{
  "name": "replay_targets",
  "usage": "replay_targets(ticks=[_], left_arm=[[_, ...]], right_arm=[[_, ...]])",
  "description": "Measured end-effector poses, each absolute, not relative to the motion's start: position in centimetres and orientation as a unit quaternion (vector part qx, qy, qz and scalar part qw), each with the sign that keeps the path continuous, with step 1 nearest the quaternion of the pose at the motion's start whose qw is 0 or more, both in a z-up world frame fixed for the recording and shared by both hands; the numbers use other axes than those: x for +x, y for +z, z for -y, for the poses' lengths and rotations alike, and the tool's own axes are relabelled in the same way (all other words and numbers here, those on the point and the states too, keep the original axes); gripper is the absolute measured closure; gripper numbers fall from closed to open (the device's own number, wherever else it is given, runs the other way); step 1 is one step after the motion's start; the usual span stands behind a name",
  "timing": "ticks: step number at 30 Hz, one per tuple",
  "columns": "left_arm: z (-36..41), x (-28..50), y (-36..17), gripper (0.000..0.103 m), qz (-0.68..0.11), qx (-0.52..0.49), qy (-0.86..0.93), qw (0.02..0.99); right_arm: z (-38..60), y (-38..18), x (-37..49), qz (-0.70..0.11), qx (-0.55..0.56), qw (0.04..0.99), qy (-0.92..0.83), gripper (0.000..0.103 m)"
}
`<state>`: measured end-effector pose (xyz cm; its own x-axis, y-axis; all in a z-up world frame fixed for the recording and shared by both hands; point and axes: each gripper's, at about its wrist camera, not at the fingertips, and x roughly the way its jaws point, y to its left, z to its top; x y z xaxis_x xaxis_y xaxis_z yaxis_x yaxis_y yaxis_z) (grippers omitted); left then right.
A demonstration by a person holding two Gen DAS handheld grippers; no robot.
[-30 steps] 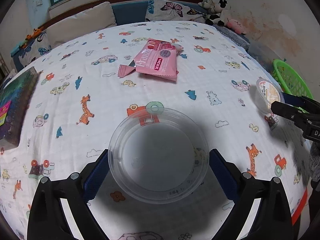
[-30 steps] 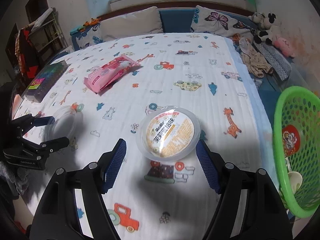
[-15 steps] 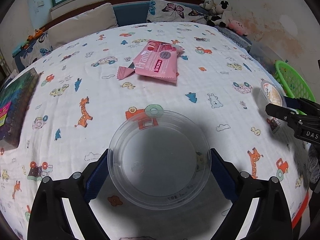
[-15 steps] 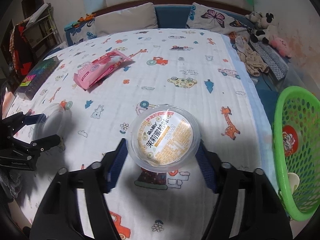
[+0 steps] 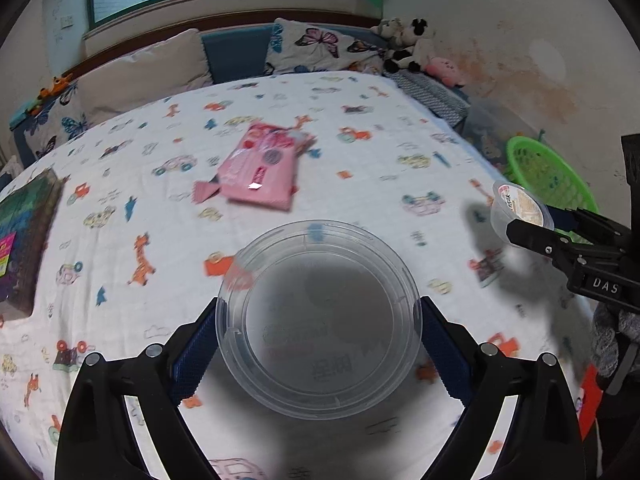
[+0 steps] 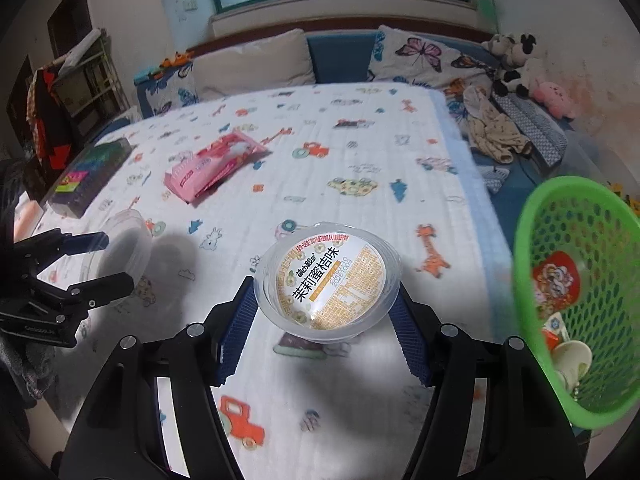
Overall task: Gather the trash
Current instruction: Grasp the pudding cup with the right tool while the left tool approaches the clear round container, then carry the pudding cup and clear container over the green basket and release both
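Note:
My left gripper point(image 5: 318, 344) is shut on a clear empty plastic cup point(image 5: 318, 312), held above the bed. My right gripper point(image 6: 324, 320) is shut on a sealed jelly cup point(image 6: 328, 280) with an orange-and-white printed lid, also lifted off the sheet. Each gripper shows in the other's view: the right one with the jelly cup point(image 5: 520, 210) at the right edge, the left one with the clear cup point(image 6: 128, 240) at the left. A pink snack wrapper point(image 5: 262, 168) lies flat on the sheet farther back. A green mesh basket point(image 6: 580, 300) stands right of the bed, with trash inside.
The bed has a white cartoon-print sheet point(image 6: 360, 152). A dark box point(image 5: 24, 232) lies at its left edge. Pillows point(image 5: 148, 72) and plush toys point(image 5: 412, 48) line the far side. Clothes point(image 6: 496, 136) lie at the right edge of the bed.
Both grippers have lifted their cups off the sheet and tilted up; more of the room and window shows. The right gripper with the jelly cup has moved closer to the green basket.

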<state>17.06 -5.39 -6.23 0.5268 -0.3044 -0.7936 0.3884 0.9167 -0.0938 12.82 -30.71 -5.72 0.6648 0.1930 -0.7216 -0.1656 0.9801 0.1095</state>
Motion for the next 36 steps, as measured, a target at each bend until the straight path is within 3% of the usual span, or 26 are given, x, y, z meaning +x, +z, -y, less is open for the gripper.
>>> replay_targets(ticks=[21, 36], left_arm=[[20.0, 16.9, -1.7, 0.013, -0.415, 0.073, -0.308, 0.853], [29.9, 17.6, -0.9, 0.013, -0.412, 0.109, -0.355, 0.832]], right_arm=[[48.3, -5.4, 7.9, -0.391, 0.114, 0.912, -0.049, 0.037], [52.8, -6.3, 7.1, -0.389, 0.144, 0.907, -0.068, 0.032]])
